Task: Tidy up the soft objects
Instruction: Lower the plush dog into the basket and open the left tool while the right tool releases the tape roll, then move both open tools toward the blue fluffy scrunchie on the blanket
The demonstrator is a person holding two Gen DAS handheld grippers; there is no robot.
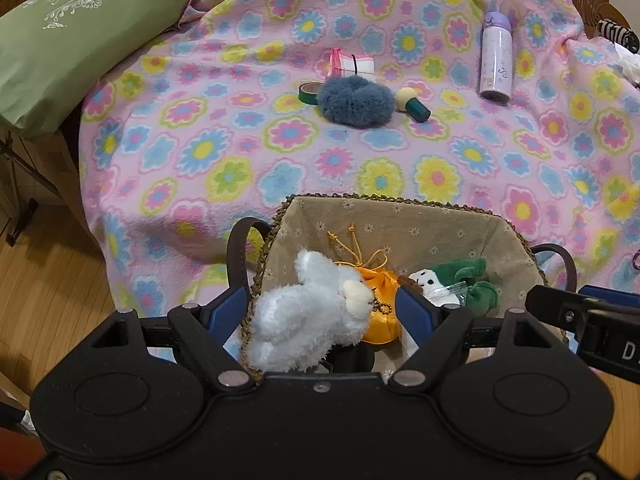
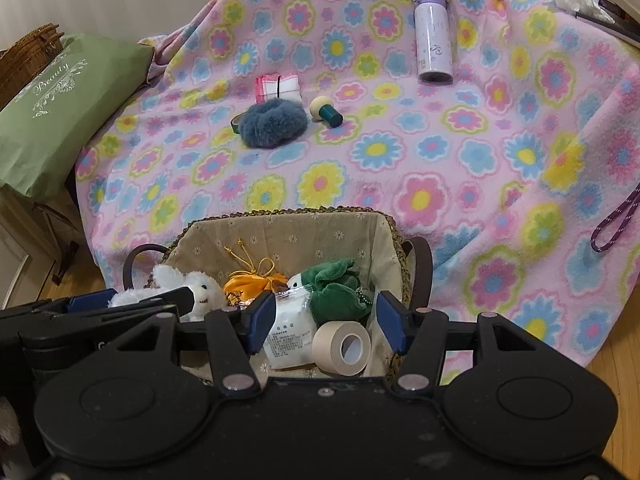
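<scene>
My left gripper (image 1: 320, 312) is open over the lined wicker basket (image 1: 384, 216), and a white plush toy (image 1: 312, 316) lies between its fingers without being squeezed. An orange drawstring pouch (image 1: 380, 300) and a green and white plush (image 1: 460, 284) lie in the basket. My right gripper (image 2: 324, 320) is open and empty over the same basket (image 2: 280, 228), above a white packet (image 2: 288, 328) and a roll of beige tape (image 2: 344, 346). A fluffy blue scrunchie (image 1: 356, 102) lies on the flowered blanket (image 1: 280, 168); it also shows in the right wrist view (image 2: 274, 122).
On the blanket lie a purple bottle (image 1: 496, 58), a mushroom-shaped wooden piece (image 1: 414, 104), a green tape roll (image 1: 310, 93) and a folded pink-edged cloth (image 1: 352, 63). A green pillow (image 1: 60, 48) sits at the left. A purple cord (image 2: 616, 220) hangs at the right. Wooden floor lies below.
</scene>
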